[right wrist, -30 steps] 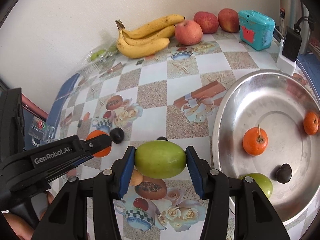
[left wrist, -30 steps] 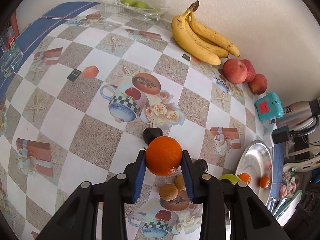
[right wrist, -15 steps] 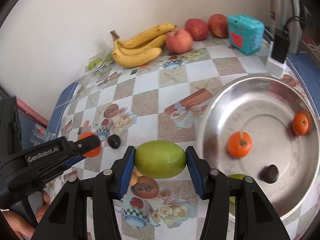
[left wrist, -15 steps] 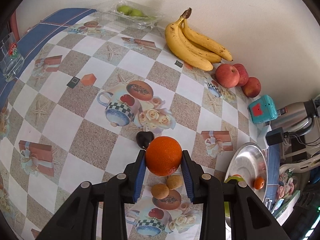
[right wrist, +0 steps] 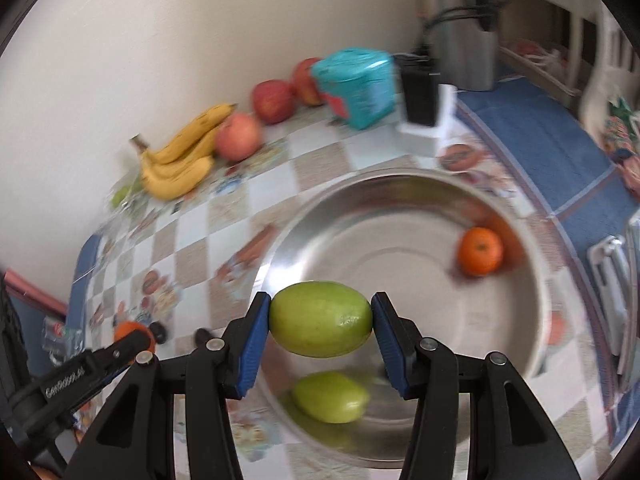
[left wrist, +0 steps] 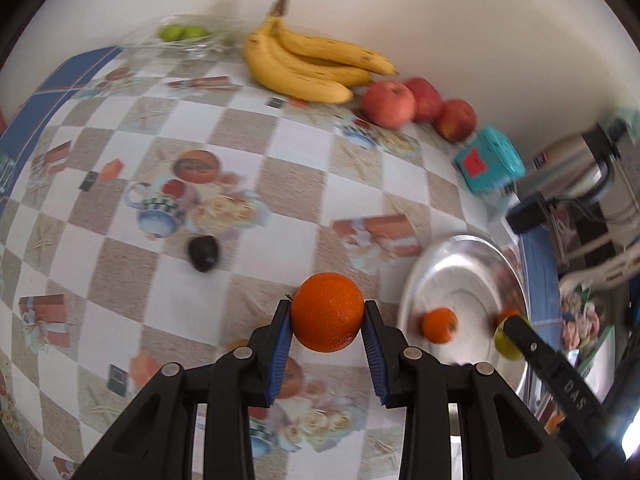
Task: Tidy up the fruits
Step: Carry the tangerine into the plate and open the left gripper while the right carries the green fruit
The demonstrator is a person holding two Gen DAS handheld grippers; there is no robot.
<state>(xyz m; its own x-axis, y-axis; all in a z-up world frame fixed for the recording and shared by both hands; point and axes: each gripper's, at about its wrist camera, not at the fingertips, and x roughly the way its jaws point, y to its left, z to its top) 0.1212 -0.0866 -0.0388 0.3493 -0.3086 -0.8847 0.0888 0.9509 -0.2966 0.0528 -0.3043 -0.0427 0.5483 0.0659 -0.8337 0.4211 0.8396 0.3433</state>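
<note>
My left gripper [left wrist: 327, 322] is shut on an orange [left wrist: 327, 312], held above the patterned tablecloth just left of the steel bowl [left wrist: 460, 264]. My right gripper [right wrist: 320, 322] is shut on a green fruit [right wrist: 320, 318] and hangs over the near part of the steel bowl [right wrist: 360, 200]. Inside that bowl lie another green fruit [right wrist: 330, 398] and a small orange [right wrist: 479, 250]. In the left wrist view the bowl also holds a small orange [left wrist: 439, 325]. A dark plum [left wrist: 204, 254] lies on the cloth to the left.
Bananas [left wrist: 308, 66] and red apples [left wrist: 388, 104] line the wall, with a turquoise box [left wrist: 490, 160] beside them. A clear tray with green fruit [left wrist: 182, 34] stands at the back left. A charger block [right wrist: 420, 96] and a metal flask [right wrist: 468, 56] stand behind the bowl.
Both grippers have carried their fruit to the right. The right one has gone from beside the bowl to over it, and the left one has come closer to the bowl.
</note>
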